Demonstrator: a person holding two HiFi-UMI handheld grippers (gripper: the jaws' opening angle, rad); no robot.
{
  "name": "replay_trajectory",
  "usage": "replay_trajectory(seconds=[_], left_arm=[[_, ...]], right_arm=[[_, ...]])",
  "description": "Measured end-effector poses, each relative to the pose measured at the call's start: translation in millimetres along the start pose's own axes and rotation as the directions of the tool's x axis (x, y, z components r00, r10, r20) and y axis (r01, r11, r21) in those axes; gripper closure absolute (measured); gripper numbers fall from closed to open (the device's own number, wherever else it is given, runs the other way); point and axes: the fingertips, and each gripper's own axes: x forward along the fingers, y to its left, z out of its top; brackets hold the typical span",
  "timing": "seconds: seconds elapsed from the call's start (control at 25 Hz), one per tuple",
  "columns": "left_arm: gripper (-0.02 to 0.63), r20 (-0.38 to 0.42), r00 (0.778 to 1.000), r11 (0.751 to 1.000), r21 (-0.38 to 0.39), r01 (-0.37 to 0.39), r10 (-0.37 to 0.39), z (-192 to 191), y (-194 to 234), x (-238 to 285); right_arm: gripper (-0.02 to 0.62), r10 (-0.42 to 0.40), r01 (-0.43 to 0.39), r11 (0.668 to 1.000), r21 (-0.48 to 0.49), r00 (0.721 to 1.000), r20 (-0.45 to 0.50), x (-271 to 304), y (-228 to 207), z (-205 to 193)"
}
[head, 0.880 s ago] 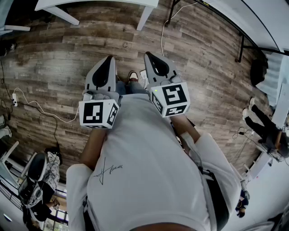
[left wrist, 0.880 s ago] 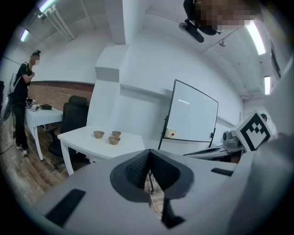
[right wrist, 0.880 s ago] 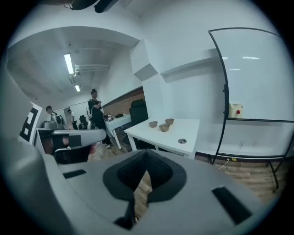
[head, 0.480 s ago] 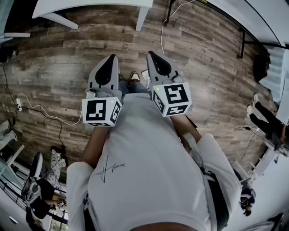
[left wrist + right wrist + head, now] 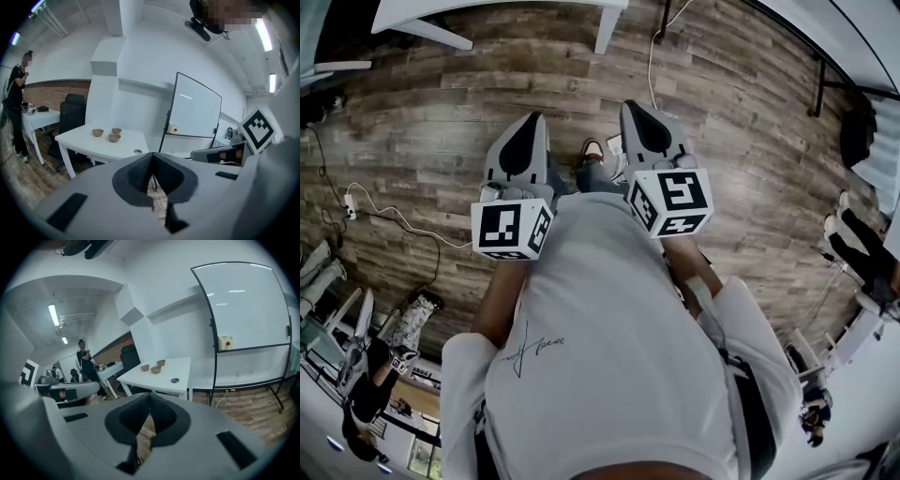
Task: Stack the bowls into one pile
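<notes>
Sitting unstacked, three bowls, white table

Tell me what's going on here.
A person stands on a wood floor with a gripper in each hand. The left gripper and the right gripper are both shut and empty, and both point across the room at a white table. Three bowls sit there close together, none inside another. Stacking has not started, and the grippers are well short of the table.
</notes>
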Motion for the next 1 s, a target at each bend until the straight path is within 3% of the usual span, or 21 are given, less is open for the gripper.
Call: replay_trajectory(seconds=[0.32,0.6,1.0], left_arm=[[0.600,0.003,1.000,1.000,-0.018,-0.002,0.003,-1,47,-11],[0.600,0.050,0.999,0.998,-0.060,0.007,-0.004,17,119,-30],[0.600,0.067,0.995,0.996,-0.046,0.075,-0.072,36,208,-61]], right_arm=[[0.588,-0.015,0.015,1.000,-0.009,1.000,-0.026,30,26,-3],[0.588,-0.044,0.043,0.998,-0.039,0.999,-0.012,65,86,13],[0.588,-0.103,0.103,0.995,-0.017,0.995,-0.002,106,173,21]])
